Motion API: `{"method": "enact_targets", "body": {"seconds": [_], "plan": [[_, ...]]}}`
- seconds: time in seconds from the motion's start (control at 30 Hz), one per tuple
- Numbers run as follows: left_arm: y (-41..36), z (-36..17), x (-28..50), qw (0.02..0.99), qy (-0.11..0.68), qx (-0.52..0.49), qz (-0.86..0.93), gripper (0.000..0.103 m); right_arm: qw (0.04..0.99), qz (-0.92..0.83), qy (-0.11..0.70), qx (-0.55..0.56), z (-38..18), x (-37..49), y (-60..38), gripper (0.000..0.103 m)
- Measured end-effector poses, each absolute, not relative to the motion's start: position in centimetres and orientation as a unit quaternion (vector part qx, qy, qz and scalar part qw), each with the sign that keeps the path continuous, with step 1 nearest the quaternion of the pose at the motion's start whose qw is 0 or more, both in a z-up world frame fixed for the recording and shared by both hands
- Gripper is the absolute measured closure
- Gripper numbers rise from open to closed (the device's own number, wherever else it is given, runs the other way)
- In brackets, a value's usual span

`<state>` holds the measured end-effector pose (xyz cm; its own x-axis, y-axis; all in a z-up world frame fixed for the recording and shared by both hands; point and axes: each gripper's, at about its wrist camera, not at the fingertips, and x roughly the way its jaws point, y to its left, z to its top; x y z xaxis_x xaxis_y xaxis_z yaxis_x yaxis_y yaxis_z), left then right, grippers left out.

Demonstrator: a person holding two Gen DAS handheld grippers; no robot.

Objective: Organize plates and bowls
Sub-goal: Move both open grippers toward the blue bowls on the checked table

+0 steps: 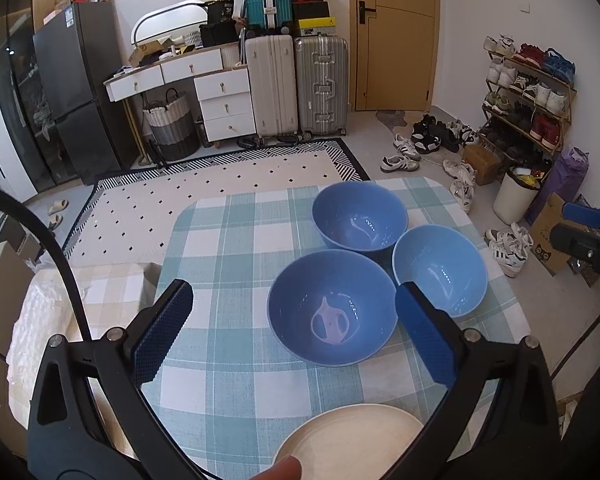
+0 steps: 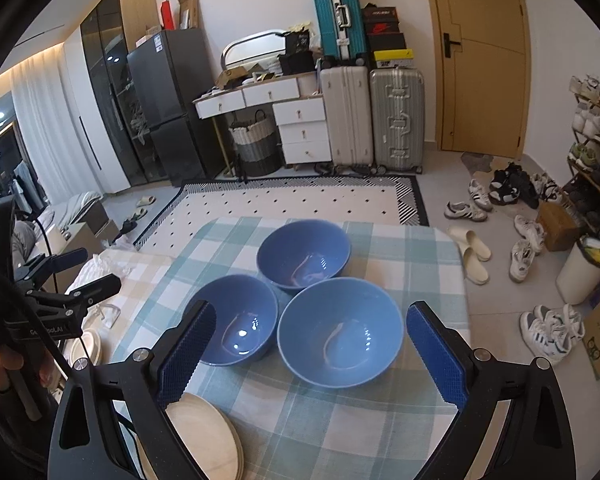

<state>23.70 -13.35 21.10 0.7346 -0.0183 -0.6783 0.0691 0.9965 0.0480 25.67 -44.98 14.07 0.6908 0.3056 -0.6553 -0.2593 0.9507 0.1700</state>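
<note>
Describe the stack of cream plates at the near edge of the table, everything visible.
The cream plates are round and shallow, matte, possibly wood or bamboo fibre. In the right wrist view several rims show layered at the side, so it is a stack, though the count is unclear. It lies flat on the checked tablecloth at the near edge, apart from the three blue bowls. The right gripper's left finger overlaps it in view; contact cannot be told. In the left wrist view the top plate looks bare.
</note>
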Motion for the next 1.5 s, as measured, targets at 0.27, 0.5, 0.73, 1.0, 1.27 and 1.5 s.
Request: {"method": "enact_targets", "body": {"seconds": [0.27, 0.5, 0.73, 1.0, 1.27, 1.5], "plan": [[-11.0, 16.6, 26.2, 0.923, 0.385, 0.019, -0.023, 0.002, 0.905, 0.182, 0.383, 0.023, 10.9, 27.9, -42.0, 0.005], [-9.8, 14.2, 28.7, 0.915, 0.401, 0.02, -0.022, 0.002, 0.897, 0.2, 0.395, 0.011, 9.4, 30.2, -40.1, 0.005], [-9.1, 12.4, 30.7, 0.91, 0.413, 0.013, -0.027, 0.002, 0.889, 0.209, 0.408, -0.003, 8.1, 32.5, -39.0, 0.005], [-8.9, 9.8, 32.8, 0.902, 0.431, 0.009, -0.03, 0.002, 0.879, 0.22, 0.421, -0.035, 6.7, 34.5, -37.2, 0.005], [-8.7, 7.3, 34.8, 0.894, 0.448, 0.004, -0.031, 0.002, 0.868, 0.23, 0.436, -0.063, 5.1, 36.9, -35.6, 0.005], [-7.8, 4.8, 36.5, 0.886, 0.462, -0.004, -0.028, 0.002, 0.859, 0.237, 0.447, -0.081, 3.5, 39.0, -34.2, 0.005]]}}
